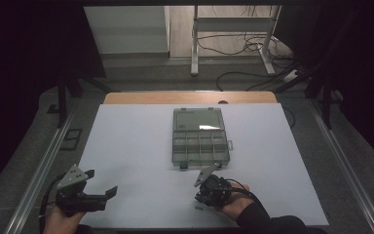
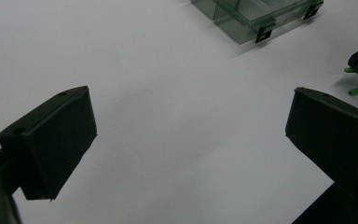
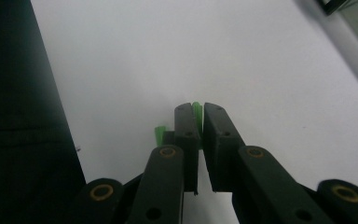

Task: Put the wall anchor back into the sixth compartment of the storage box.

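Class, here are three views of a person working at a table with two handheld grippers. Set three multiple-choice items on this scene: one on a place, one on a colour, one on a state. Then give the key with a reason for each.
1. Where does the compartment box sit on the white sheet?
A. At its near left corner
B. Around the middle, toward the far side
C. Off the sheet, on the floor

2. What colour is the small piece between the right gripper's jaws?
A. Green
B. Red
C. Blue

3. How does the left gripper stand?
A. Shut on a piece
B. Shut on nothing
C. Open, nothing between its jaws

Key: 1 B, the high view shows it centred, beyond both grippers. 2 A, the right gripper view shows green between the closed jaws. 3 C, the left gripper view shows wide-apart jaws over bare sheet.
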Action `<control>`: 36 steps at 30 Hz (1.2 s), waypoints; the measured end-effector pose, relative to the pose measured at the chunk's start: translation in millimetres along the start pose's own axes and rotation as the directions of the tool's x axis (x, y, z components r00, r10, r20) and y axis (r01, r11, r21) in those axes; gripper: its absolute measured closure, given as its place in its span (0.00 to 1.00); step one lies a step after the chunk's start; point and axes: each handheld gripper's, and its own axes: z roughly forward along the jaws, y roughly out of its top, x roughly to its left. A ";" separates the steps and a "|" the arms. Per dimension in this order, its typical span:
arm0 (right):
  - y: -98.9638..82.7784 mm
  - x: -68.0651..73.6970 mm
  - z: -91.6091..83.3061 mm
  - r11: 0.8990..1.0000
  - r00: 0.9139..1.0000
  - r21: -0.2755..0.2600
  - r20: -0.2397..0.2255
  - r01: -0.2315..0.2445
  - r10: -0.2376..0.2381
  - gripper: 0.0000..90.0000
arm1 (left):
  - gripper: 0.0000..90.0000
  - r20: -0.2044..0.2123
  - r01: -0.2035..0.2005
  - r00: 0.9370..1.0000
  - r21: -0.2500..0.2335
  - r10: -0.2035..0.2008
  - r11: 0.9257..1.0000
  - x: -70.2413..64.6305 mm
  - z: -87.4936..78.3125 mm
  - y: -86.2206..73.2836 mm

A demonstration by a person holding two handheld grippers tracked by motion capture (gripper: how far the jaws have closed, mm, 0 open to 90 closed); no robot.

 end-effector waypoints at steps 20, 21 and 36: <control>7.0 -14.6 -25.4 0.991 0.998 -0.129 0.032 -0.041 0.046 0.92 | 0.03 0.001 0.000 1.000 0.002 0.000 1.000 0.1 0.3 0.1; 7.1 -15.4 -26.5 0.990 0.998 -0.134 0.032 -0.047 0.052 0.92 | 0.03 0.001 0.001 1.000 0.002 -0.001 1.000 0.2 0.3 0.0; 13.3 -31.1 -37.1 0.977 0.994 -0.196 0.048 -0.087 0.098 0.92 | 0.03 0.003 0.005 1.000 0.002 -0.005 1.000 0.7 0.2 0.0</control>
